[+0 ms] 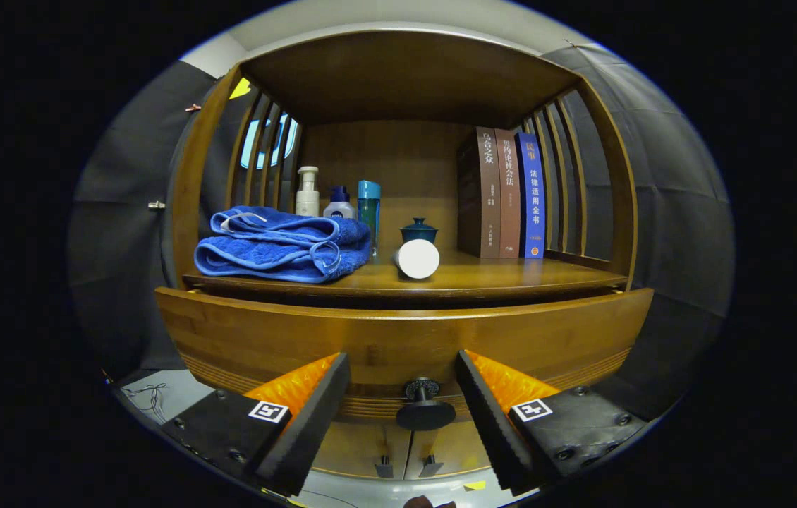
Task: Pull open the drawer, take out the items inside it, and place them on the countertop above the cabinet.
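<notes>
A wooden cabinet has a drawer (398, 331) whose front stands a little out from the cabinet, under the countertop (483, 276). A dark round knob (424, 406) sticks out of the drawer front. My gripper (403, 374) is open, its fingers spread to either side of the knob without touching it. The drawer's inside is hidden from here. On the countertop lie a folded blue towel (278, 247) and a white cylinder (417, 258) on its side.
At the back of the countertop stand a white pump bottle (307, 192), a small blue-capped bottle (338, 202), a teal bottle (369, 208), a lidded teal cup (419, 230) and three upright books (508, 194). Two cabinet doors with small handles (405, 466) sit below the drawer.
</notes>
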{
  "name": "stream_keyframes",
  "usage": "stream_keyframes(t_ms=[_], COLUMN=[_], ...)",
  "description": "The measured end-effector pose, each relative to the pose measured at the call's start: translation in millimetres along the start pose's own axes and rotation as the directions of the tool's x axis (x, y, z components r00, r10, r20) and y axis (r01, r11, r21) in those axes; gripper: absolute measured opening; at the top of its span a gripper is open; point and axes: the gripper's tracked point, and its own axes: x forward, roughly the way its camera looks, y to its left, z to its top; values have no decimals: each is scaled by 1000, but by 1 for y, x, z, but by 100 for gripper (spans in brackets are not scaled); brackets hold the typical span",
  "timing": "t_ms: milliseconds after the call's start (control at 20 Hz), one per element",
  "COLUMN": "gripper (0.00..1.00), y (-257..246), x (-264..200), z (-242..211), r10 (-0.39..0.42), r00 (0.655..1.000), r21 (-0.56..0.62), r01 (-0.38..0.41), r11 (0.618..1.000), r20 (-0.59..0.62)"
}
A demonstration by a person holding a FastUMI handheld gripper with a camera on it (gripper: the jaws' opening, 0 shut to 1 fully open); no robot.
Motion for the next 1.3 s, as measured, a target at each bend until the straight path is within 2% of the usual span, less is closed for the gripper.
stream_keyframes(t_ms=[450,600,900,1300], gripper=[99,98,98,98], y=[4,-1,18,34], x=[23,13,-36,-89], z=[-6,-7,53,161], r10=[0,-53,-42,-21], r00=[1000,997,999,999], r21=[1,-2,-38,73], r01=[0,53,41,18], r11=[1000,999,998,997], r20=[-25,-50,-14,31])
